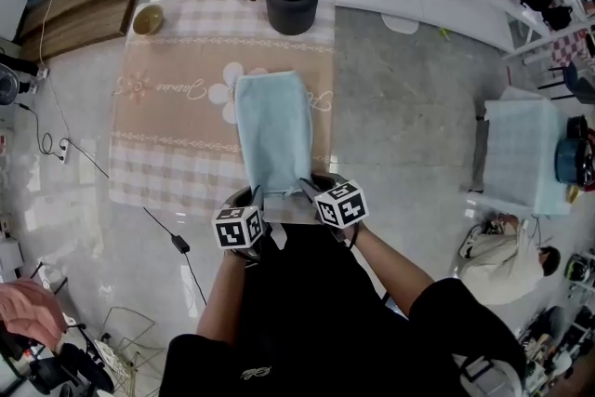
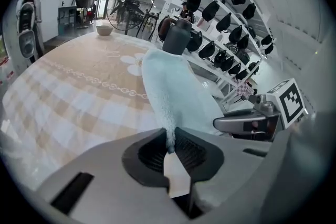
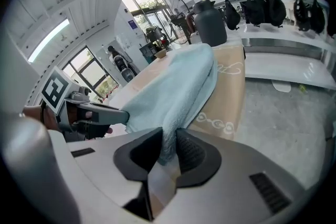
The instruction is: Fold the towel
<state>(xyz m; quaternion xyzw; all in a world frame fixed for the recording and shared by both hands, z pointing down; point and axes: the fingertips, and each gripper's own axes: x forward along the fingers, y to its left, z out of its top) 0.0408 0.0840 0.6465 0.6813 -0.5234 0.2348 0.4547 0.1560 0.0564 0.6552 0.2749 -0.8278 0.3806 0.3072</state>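
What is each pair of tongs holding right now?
Left tongs: closed on the near left corner of the towel.
Right tongs: closed on the near right corner of the same towel.

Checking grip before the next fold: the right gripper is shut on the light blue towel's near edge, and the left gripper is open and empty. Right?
One thing is wrong: the left gripper is not open and empty. The left gripper view shows its jaws shut on the towel, at its near edge too. The right gripper is shut on that edge, as stated.
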